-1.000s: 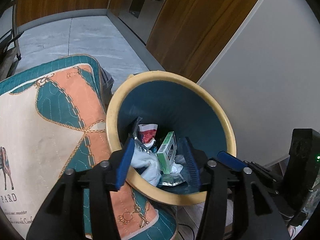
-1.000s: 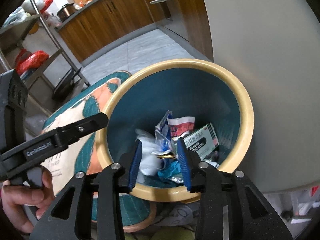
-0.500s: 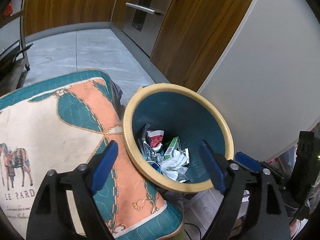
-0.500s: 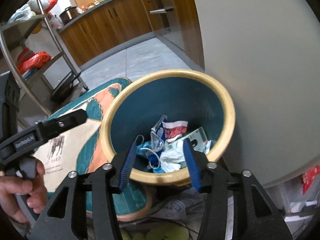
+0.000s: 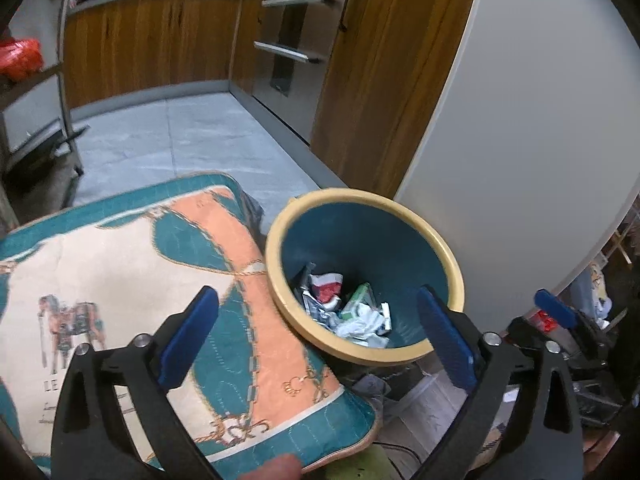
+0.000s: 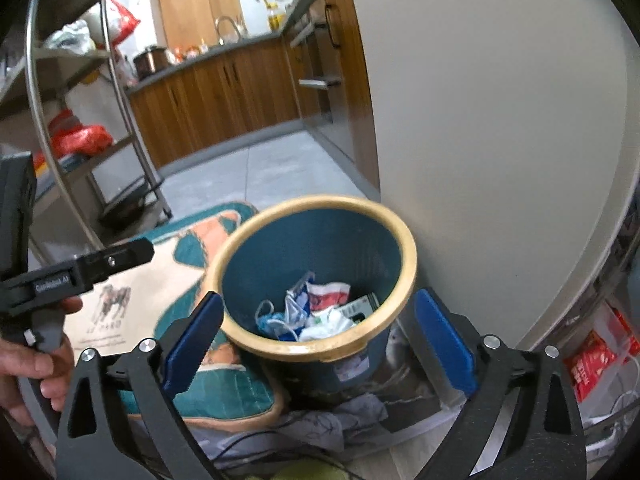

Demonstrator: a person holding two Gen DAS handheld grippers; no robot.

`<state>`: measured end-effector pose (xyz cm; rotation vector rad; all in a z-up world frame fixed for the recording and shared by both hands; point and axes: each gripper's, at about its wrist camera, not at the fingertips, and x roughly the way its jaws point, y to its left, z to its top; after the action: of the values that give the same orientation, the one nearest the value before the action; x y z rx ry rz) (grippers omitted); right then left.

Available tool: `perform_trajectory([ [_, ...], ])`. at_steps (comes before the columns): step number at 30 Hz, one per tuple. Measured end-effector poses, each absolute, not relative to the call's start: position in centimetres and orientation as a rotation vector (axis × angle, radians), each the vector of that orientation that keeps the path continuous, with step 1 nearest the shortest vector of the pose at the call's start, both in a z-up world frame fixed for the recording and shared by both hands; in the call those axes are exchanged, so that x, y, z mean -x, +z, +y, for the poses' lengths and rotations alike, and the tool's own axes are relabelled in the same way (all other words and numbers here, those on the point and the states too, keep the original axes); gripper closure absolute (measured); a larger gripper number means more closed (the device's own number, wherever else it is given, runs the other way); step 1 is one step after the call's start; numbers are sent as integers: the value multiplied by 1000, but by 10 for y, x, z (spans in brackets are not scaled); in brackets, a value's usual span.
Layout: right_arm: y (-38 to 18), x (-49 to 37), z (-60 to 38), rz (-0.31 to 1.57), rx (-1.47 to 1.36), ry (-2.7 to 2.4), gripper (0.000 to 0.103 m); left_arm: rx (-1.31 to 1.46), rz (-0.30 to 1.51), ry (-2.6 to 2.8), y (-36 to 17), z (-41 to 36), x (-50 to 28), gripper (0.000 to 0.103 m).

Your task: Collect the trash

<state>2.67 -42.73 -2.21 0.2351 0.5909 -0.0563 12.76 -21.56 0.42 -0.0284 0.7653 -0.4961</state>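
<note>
The teal bin (image 5: 362,236) stands upright, mouth up, beside the cushion (image 5: 140,280); crumpled trash (image 6: 320,316) lies inside, probably loosely heaped. Left gripper (image 5: 320,340) and right gripper (image 6: 320,340) hover spread wide, empty.

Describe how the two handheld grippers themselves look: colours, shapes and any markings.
Both the left gripper and the right gripper have matte black angular plastic frames with triangular cut-outs, silver screw heads at the joints, and flat blue ribbed pads inside the fingers. Seen from the right wrist, the left gripper's black body carries small white lettering, too blurred to read surely, above a grey grip in a bare hand.
</note>
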Motion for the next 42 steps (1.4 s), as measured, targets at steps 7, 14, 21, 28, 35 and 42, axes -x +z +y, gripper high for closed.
perform_trajectory([
  [7, -18, -20, -431, 557, -242, -71, 5, -12, 705, -439, 11, -210, -108, 6],
  [14, -20, -21, -430, 557, -239, -74, 5, -57, 680, -417, 8, -212, -103, 6],
  [21, -21, -23, -428, 555, -234, -74, 5, -63, 686, -419, 6, -214, -103, 6],
  [28, -21, -23, -427, 555, -234, -73, 5, -68, 693, -418, 4, -215, -104, 6],
  [35, -23, -23, -426, 557, -233, -74, 5, -69, 700, -417, 4, -215, -104, 6],
  [42, -23, -23, -426, 557, -233, -73, 5, -71, 703, -416, 2, -216, -104, 6],
])
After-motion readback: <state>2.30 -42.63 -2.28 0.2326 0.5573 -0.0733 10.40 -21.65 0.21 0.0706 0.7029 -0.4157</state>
